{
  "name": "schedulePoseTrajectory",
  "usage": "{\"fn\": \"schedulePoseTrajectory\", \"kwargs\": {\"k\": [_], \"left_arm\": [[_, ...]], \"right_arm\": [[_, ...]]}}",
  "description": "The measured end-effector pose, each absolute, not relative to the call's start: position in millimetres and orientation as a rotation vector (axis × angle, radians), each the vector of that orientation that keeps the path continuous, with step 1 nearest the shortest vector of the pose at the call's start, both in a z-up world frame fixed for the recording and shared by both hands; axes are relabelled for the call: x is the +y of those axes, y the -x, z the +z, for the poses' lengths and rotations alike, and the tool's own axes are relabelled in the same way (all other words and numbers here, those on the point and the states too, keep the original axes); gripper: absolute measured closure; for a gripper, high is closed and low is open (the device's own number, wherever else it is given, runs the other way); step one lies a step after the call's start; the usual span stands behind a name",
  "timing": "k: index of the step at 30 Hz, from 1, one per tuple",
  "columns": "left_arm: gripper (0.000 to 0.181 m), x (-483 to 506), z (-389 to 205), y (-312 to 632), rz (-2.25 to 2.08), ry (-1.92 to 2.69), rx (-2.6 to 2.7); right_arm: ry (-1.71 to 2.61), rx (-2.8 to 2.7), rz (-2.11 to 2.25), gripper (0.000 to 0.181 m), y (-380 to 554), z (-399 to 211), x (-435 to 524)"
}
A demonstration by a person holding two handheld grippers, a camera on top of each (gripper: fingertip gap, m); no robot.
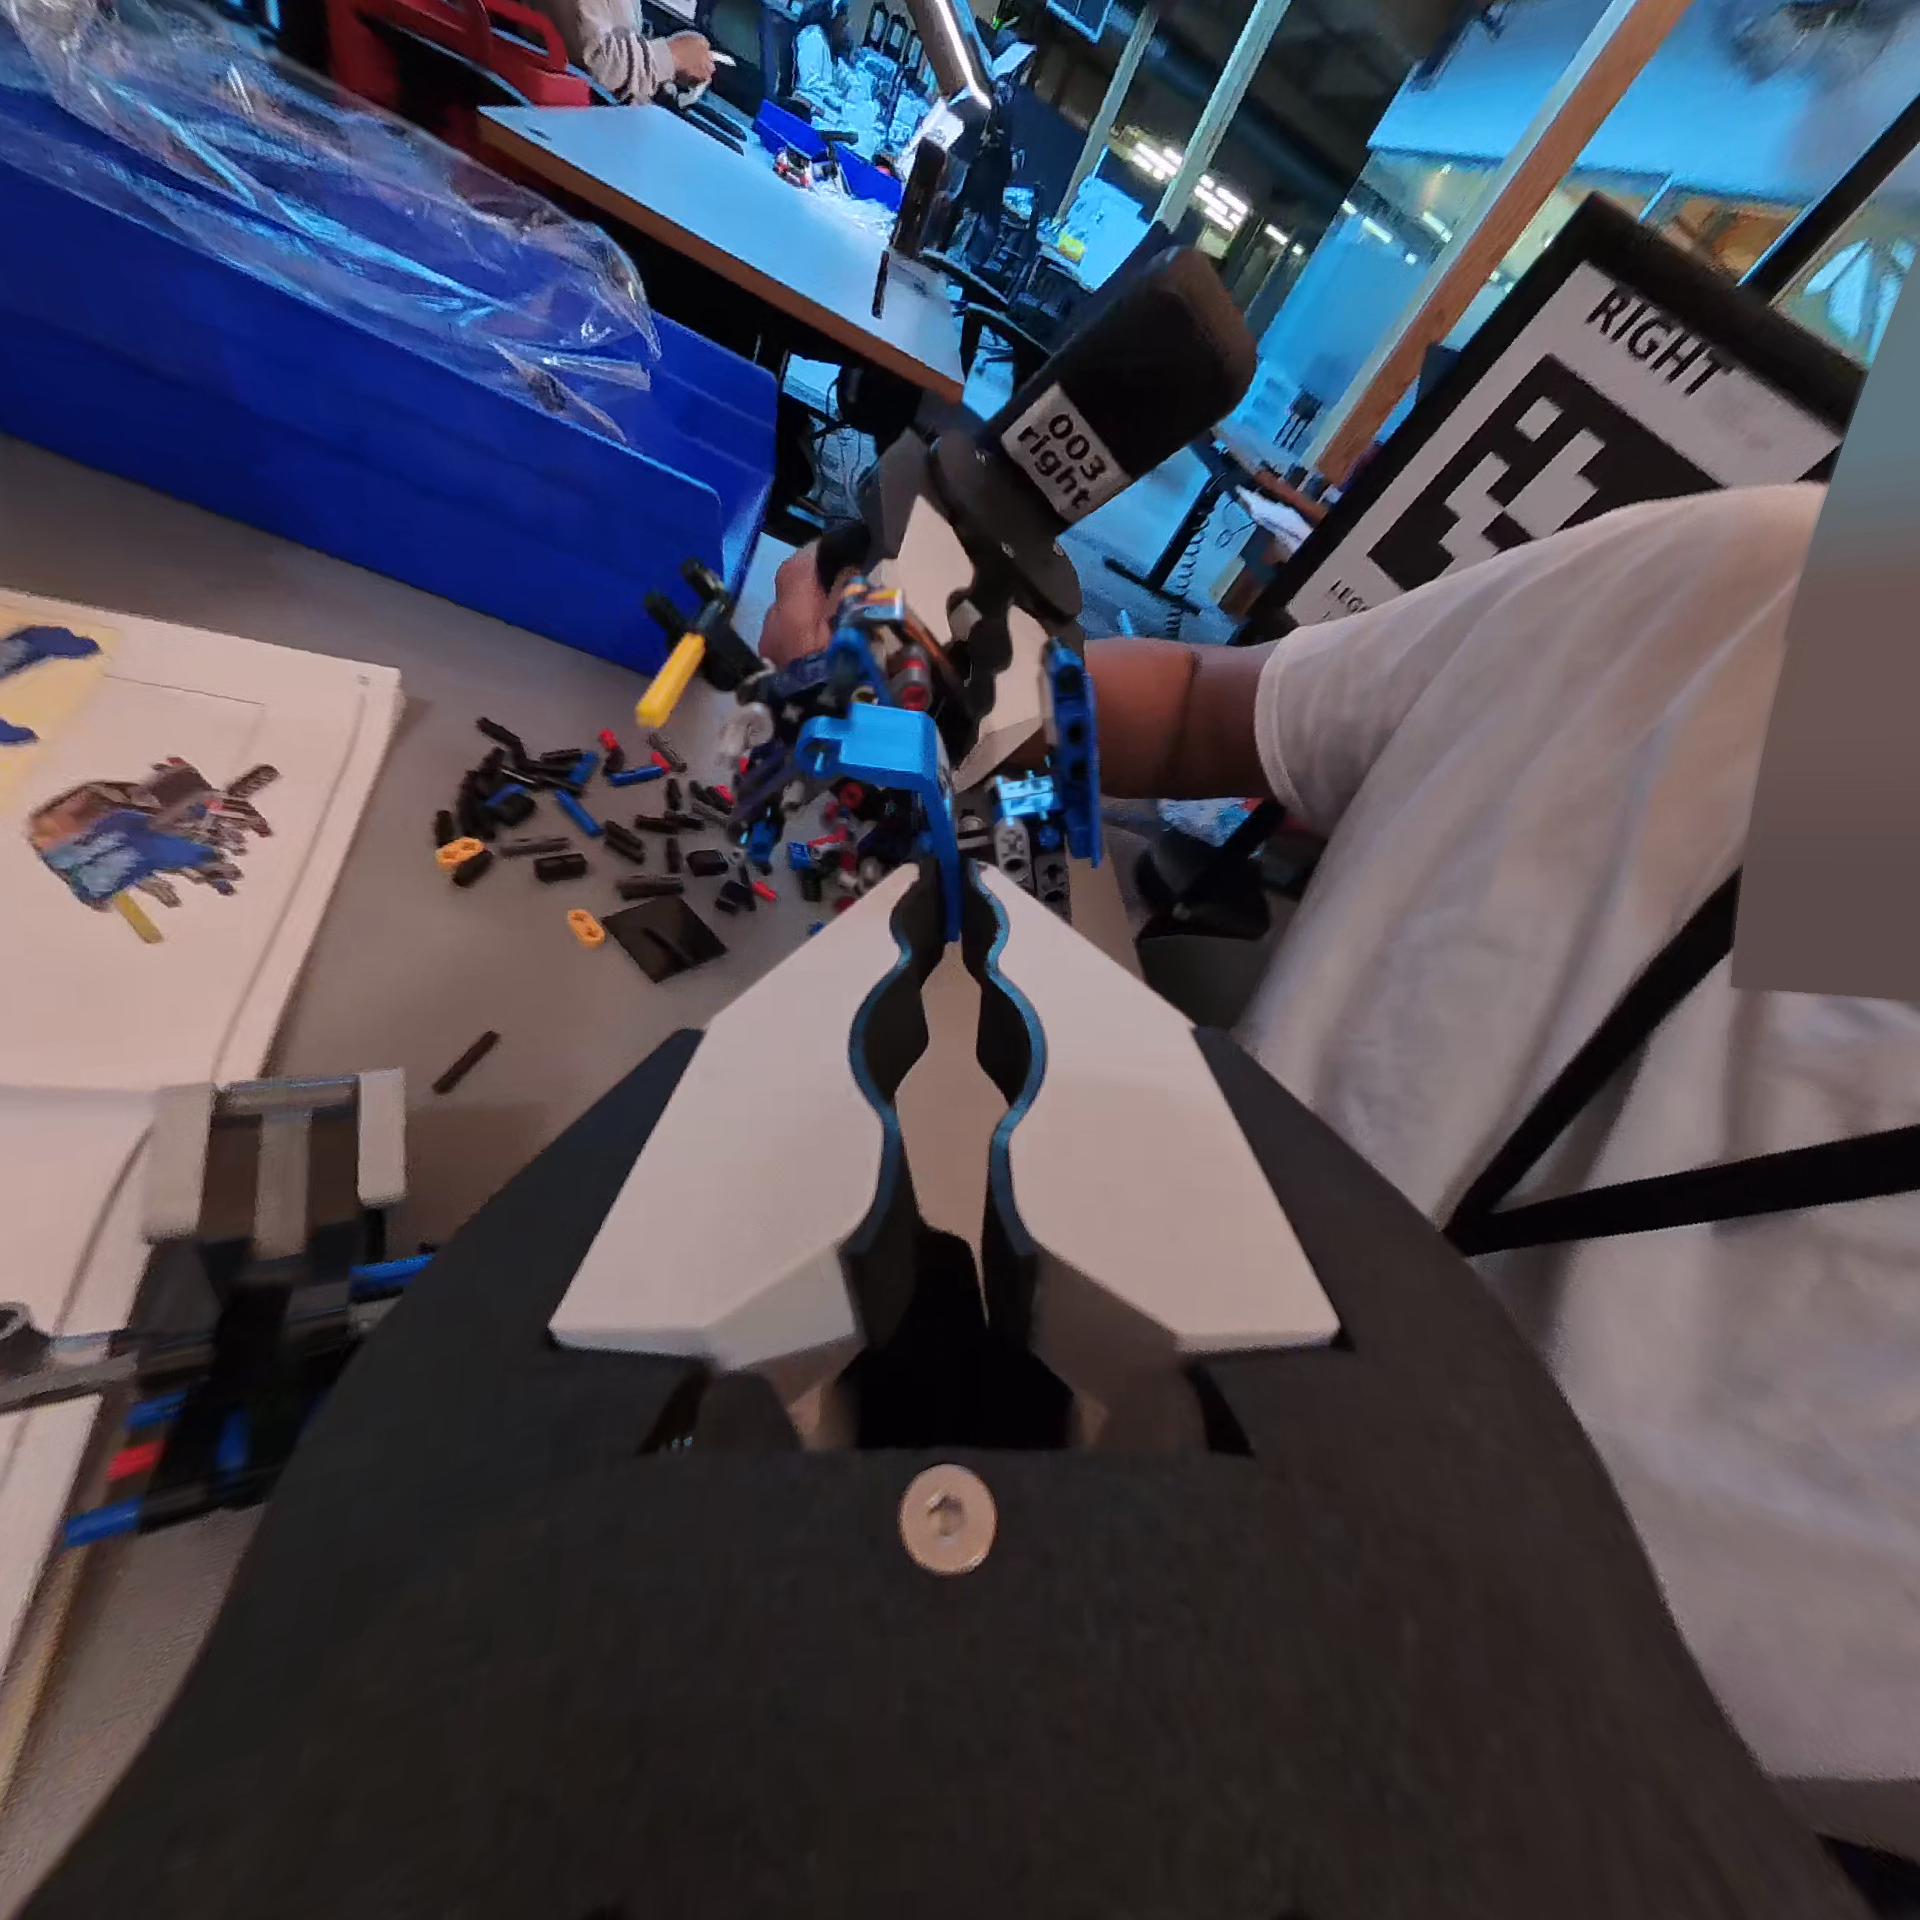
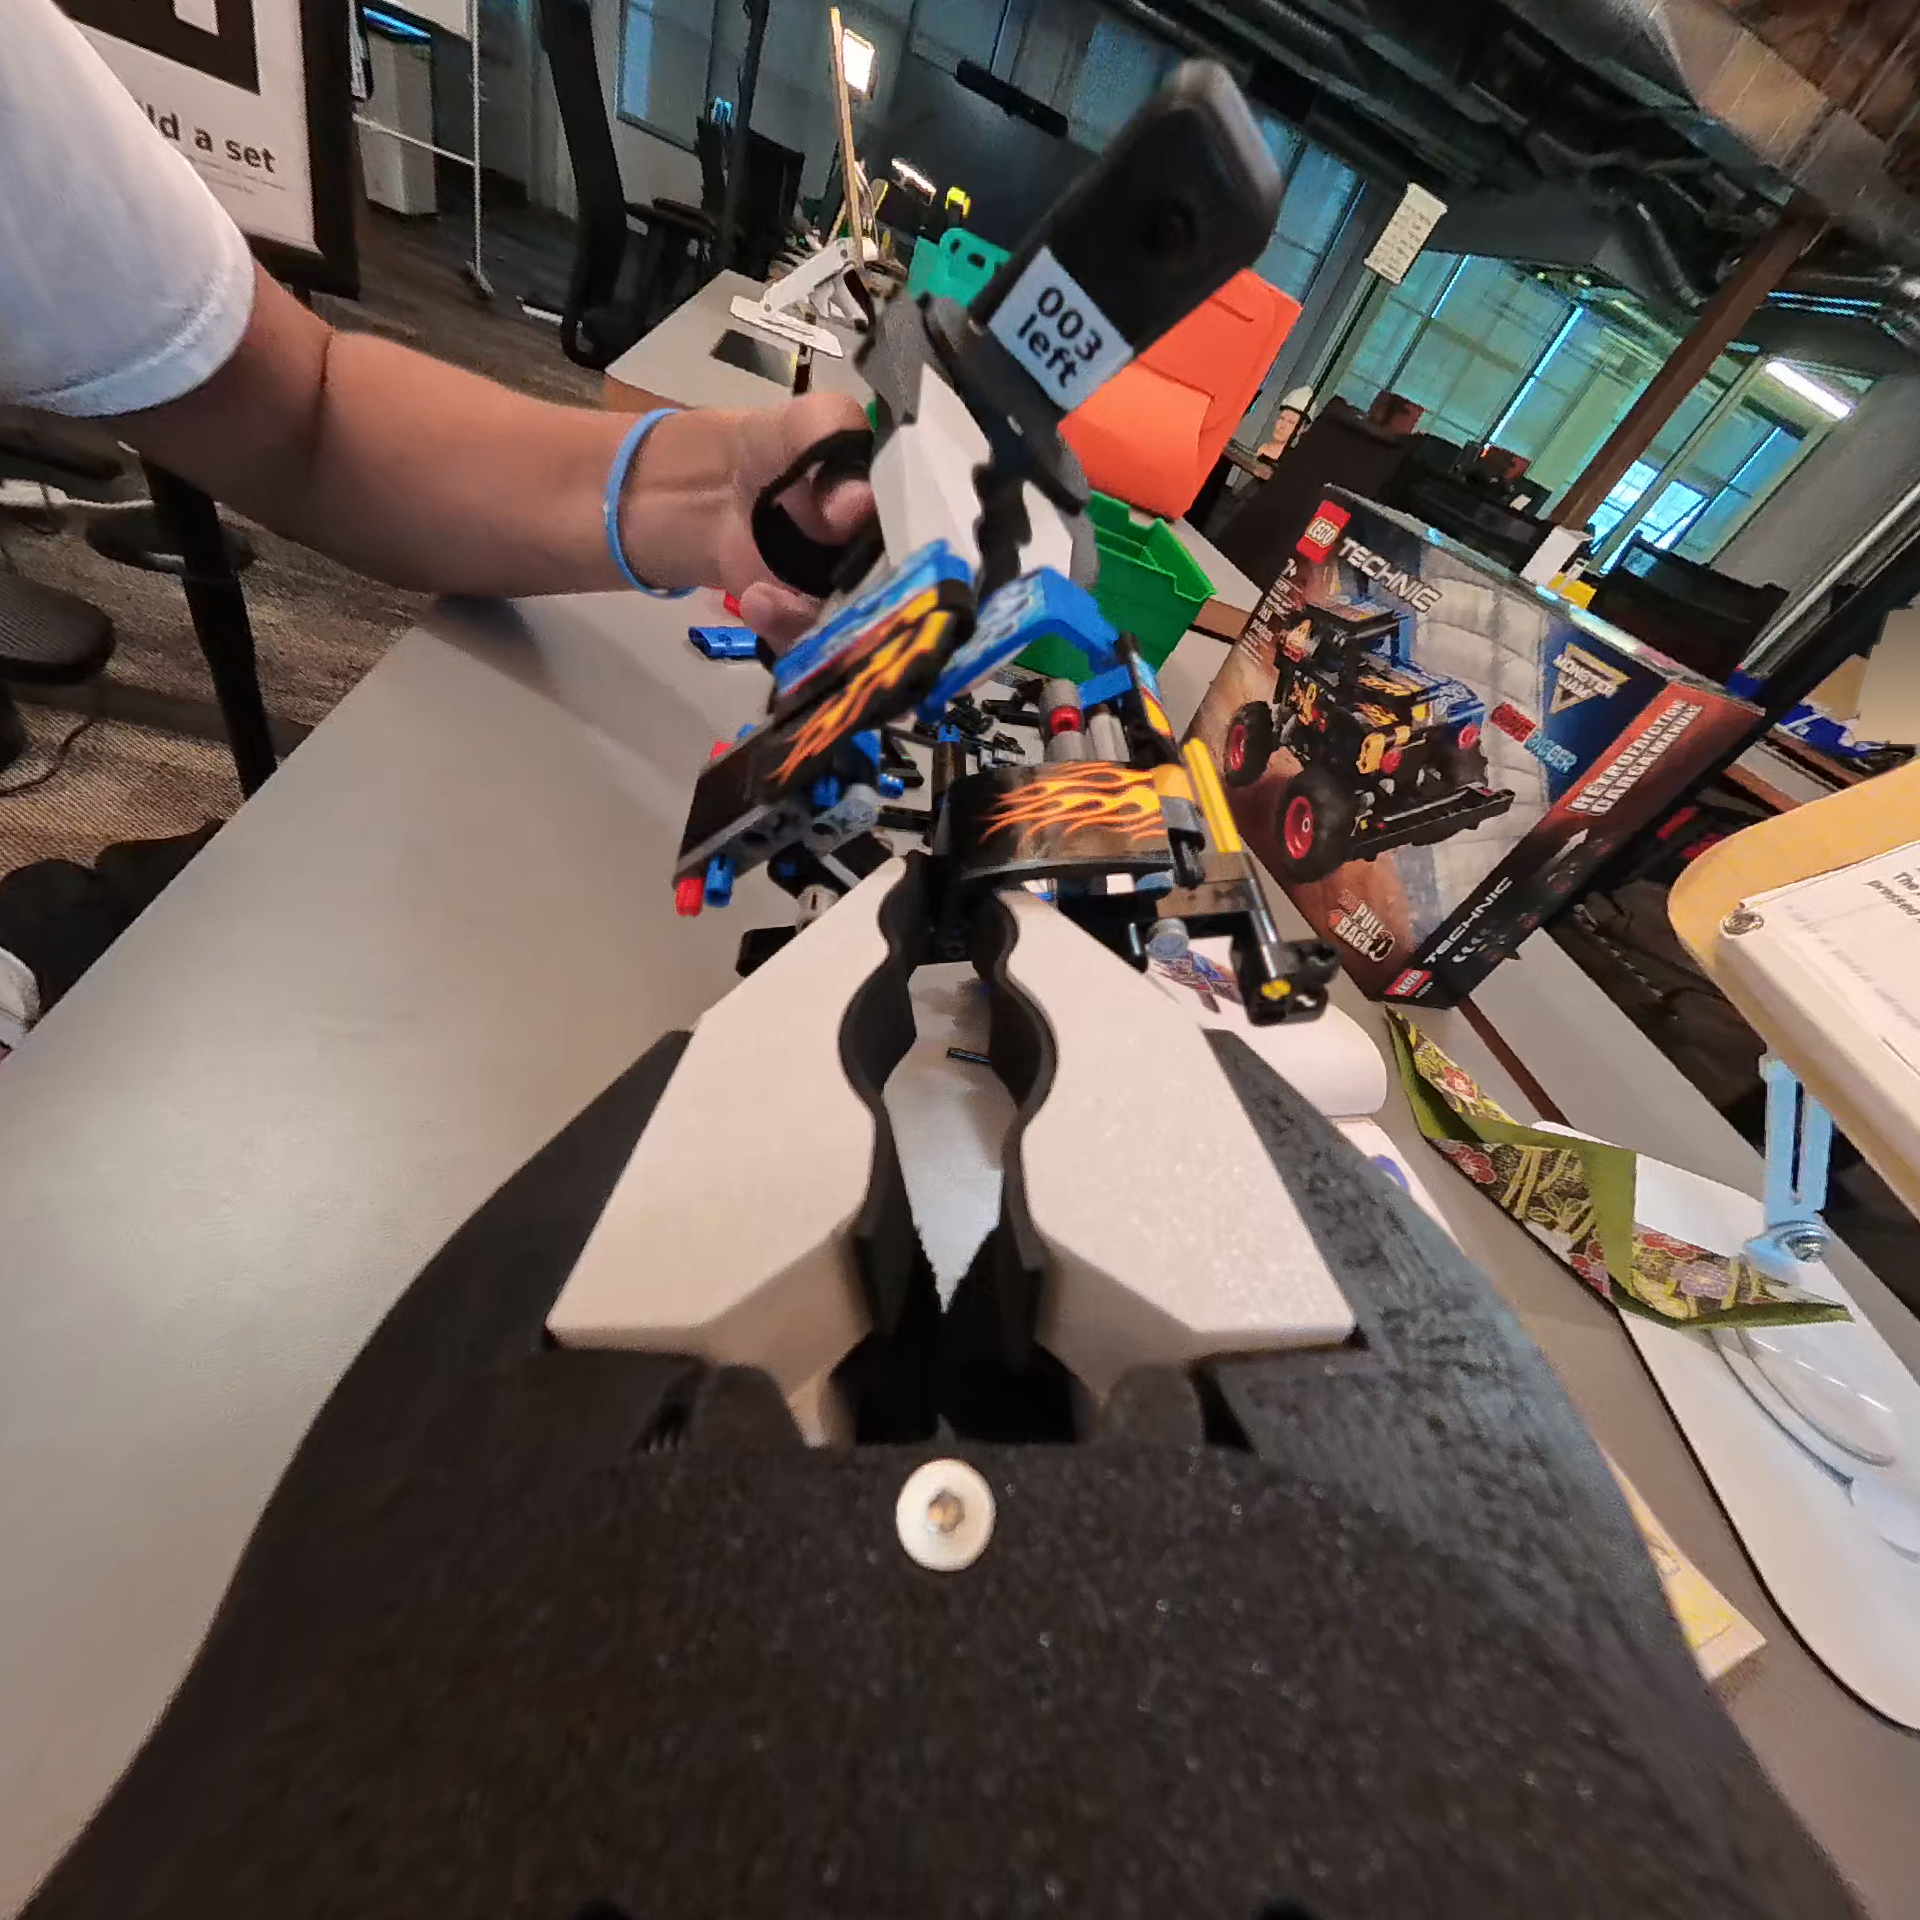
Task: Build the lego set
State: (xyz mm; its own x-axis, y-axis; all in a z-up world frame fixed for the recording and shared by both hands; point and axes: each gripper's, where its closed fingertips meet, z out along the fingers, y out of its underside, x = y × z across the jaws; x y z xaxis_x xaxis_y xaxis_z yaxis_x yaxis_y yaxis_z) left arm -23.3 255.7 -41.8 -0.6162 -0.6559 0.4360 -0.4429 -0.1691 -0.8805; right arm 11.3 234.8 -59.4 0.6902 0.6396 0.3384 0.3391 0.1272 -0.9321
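A partly built truck model (image 2: pixel 1049 821), black and blue with flame-printed panels, hangs in the air between both grippers. My right gripper (image 2: pixel 951 904) is shut on a black part at the model's near underside. My left gripper (image 1: pixel 951 894) is shut on the thin lower edge of a blue curved panel (image 1: pixel 883 748) on the model. In the left wrist view the right gripper (image 1: pixel 971 675) shows beyond the model. In the right wrist view the left gripper (image 2: pixel 992 582) comes down onto the same blue panel (image 2: pixel 1039 623) from above. A yellow axle (image 2: pixel 1210 800) sticks out along the model's side.
Several loose black, blue and orange pieces (image 1: pixel 623 800) and a black flat panel (image 1: pixel 665 935) lie on the grey table. An open instruction booklet (image 1: pixel 156 831) lies left, blue bins (image 1: pixel 364 416) behind. The set's box (image 2: pixel 1455 748) stands right, next to a green bin (image 2: pixel 1132 592). About 5 cm separates my left fingertips from my right.
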Motion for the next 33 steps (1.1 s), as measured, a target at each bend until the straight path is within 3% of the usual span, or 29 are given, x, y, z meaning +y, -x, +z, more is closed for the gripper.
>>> {"fn": "schedulePoseTrajectory", "kwargs": {"k": [11,33], "left_arm": [[0.181,252,-58,18,-2.020,1.378,1.894],[0.181,257,-55,19,-1.908,1.118,1.827]], "right_arm": [[1.515,-0.875,0.259,0.175,-8,-69,237],[1.580,-0.803,0.403,0.175,-8,-73,238]]}}
